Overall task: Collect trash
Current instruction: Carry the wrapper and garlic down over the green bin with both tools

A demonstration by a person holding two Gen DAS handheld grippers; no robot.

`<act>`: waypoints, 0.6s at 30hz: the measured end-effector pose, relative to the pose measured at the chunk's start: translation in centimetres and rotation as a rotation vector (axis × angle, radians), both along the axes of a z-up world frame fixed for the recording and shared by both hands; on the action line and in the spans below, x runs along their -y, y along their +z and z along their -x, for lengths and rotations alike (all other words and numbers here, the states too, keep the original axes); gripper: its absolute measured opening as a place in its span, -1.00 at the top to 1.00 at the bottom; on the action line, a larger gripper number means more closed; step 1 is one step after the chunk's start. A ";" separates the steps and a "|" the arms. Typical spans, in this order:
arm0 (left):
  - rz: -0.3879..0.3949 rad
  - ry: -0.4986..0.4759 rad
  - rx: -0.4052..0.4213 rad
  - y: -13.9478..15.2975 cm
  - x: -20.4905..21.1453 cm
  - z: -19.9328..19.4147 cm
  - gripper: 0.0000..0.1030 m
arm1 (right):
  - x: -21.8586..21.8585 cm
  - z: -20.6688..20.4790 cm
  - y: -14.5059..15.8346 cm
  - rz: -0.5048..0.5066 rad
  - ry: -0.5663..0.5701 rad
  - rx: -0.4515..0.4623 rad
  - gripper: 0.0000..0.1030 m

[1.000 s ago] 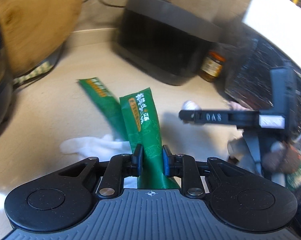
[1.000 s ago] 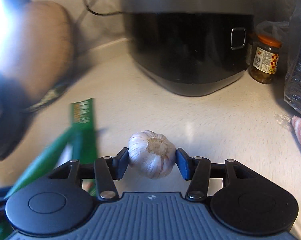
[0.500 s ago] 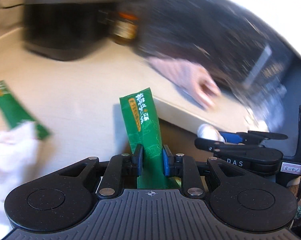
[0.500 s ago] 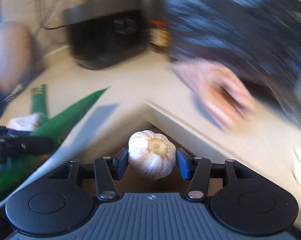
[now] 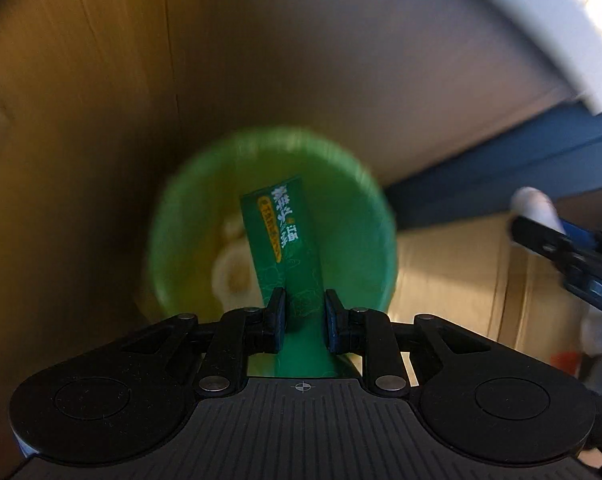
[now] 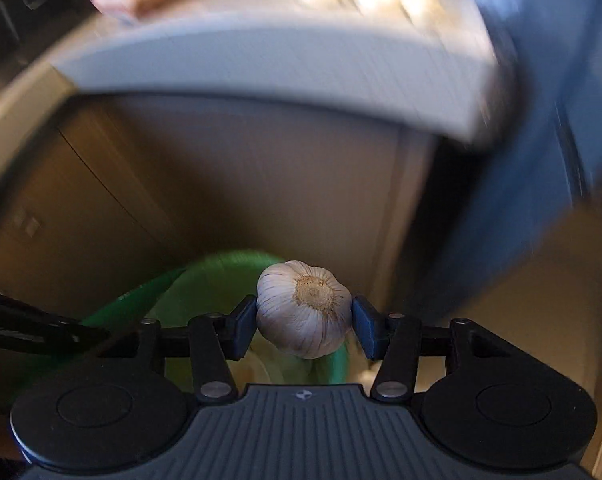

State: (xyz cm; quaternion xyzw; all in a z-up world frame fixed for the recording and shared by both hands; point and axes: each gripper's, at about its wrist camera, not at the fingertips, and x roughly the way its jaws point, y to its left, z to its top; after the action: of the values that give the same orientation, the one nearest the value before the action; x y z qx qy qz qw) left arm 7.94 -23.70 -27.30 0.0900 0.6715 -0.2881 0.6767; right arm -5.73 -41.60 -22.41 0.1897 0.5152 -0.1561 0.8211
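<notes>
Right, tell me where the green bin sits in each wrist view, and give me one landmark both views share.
Left wrist: the green bin fills the centre, blurred, behind the green packet clamped in the left gripper.
Right wrist: its rim shows low and left of centre, behind the garlic bulb held by the right gripper.
Shared landmark: the brown cabinet front behind the bin.

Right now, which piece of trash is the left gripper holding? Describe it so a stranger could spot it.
Find the round green bin on the floor below the counter. Directly above its opening, the left gripper pinches a long green packet, standing upright. Its white and yellow printing sets it apart from the plain bin behind.
</notes>
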 end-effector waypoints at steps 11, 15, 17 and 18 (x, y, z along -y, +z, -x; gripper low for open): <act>-0.123 0.114 -0.095 -11.6 3.0 -0.5 0.54 | 0.9 3.9 -6.3 -0.115 0.068 -0.135 0.01; -0.174 0.192 -0.197 -14.9 2.1 -1.2 0.53 | 0.8 4.9 -7.1 -0.109 0.085 -0.143 0.01; -0.198 0.209 -0.238 -16.1 1.7 -1.1 0.52 | 0.9 4.8 -7.2 -0.106 0.087 -0.148 0.01; -0.197 0.211 -0.248 -16.6 1.4 -1.0 0.52 | 0.9 4.9 -7.3 -0.104 0.089 -0.151 0.01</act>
State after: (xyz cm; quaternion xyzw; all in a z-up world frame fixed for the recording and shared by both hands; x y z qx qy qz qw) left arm 8.97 -25.10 -43.85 0.0488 0.7804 -0.1575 0.6031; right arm -10.64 -42.54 -29.69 0.1965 0.5907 -0.1064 0.7753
